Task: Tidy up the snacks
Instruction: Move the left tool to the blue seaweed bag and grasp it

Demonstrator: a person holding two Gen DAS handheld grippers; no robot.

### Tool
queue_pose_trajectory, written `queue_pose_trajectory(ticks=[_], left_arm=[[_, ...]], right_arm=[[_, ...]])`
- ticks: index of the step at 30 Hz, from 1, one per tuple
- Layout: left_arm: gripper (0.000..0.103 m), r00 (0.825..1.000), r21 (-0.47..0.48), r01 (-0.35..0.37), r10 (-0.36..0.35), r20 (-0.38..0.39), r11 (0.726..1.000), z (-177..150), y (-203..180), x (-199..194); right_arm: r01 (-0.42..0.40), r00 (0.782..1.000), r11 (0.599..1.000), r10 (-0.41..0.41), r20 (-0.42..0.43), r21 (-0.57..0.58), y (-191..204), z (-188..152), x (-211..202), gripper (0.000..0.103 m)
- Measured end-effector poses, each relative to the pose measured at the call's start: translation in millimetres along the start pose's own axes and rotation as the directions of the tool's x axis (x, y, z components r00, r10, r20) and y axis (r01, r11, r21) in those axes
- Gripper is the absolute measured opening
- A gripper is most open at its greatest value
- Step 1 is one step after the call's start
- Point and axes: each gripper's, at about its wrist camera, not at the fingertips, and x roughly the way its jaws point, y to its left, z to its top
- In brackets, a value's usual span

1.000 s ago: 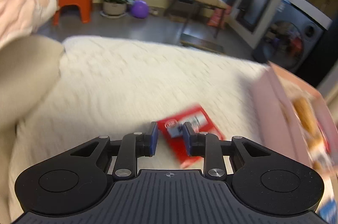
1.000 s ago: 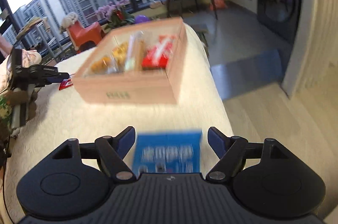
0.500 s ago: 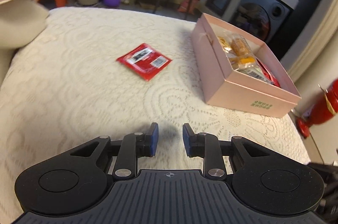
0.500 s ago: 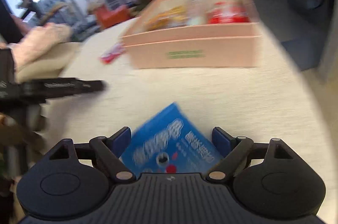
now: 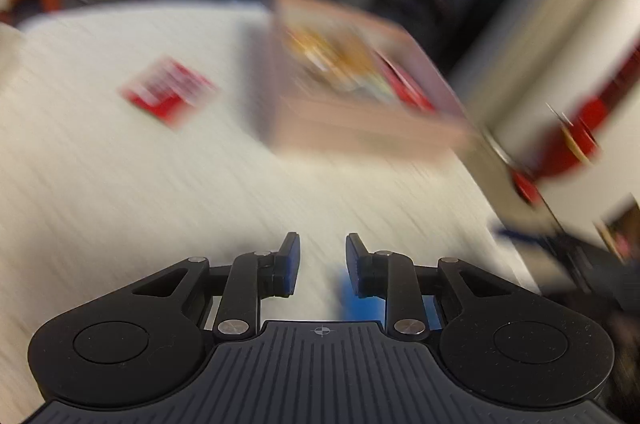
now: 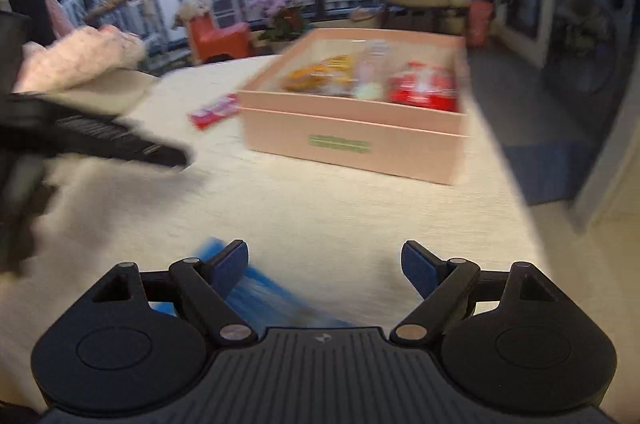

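A blue snack packet [image 6: 276,298] is lying flat on the cream lace cloth [image 6: 340,212], at seven o'clock from the pink box [image 6: 352,140] in the right wrist view. The right gripper [image 6: 324,264] is hovering over it with jaws spread wide, the packet under its left finger. A red packet [image 6: 214,111] is lying at nine o'clock, just beside the box. Inside the box, orange and red snacks are sitting. The left gripper [image 5: 323,260] is showing nearly closed, empty jaws above the cloth.

pink box [image 6: 352,140]: 1 | red packet on cloth [image 6: 214,111]: 1 | blue packet [image 6: 276,300]: 1 | hand-held grippers: 2
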Motion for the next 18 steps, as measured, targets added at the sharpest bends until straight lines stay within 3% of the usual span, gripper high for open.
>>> queue_pose_trajectory(ticks=[2, 5, 12, 16, 18], left_arm=[[0.028, 0.994, 0.034, 0.056, -0.052, -0.101, 0.998, -17.6, -17.1, 6.2], [0.028, 0.971, 0.085, 0.13, -0.11, -0.211, 0.988, -40.4, -37.8, 12.8], [0.027, 0.974, 0.129, 0.112, -0.083, -0.212, 0.985, -47.7, -59.1, 17.4], [0.028, 0.967, 0.164, 0.125, -0.083, -0.242, 0.979, -56.8, -64.9, 11.6], [0.028, 0.966, 0.186, 0.093, -0.043, -0.253, 0.978, -60.3, -66.3, 16.4]], right_arm=[[0.033, 0.999, 0.999, -0.033, -0.013, 0.033, -16.2, -3.5, 3.3, 0.083], [0.062, 0.998, 0.995, -0.06, -0.035, 0.072, -30.7, -7.0, 8.7, 0.069], [0.055, 0.998, 0.996, -0.052, -0.042, 0.07, -27.8, -20.2, 7.8, 0.066], [0.072, 0.997, 0.995, -0.07, -0.041, 0.065, -28.9, -23.1, 5.2, 0.066], [0.075, 0.997, 0.994, -0.072, -0.041, 0.074, -30.3, -24.3, 5.8, 0.066]])
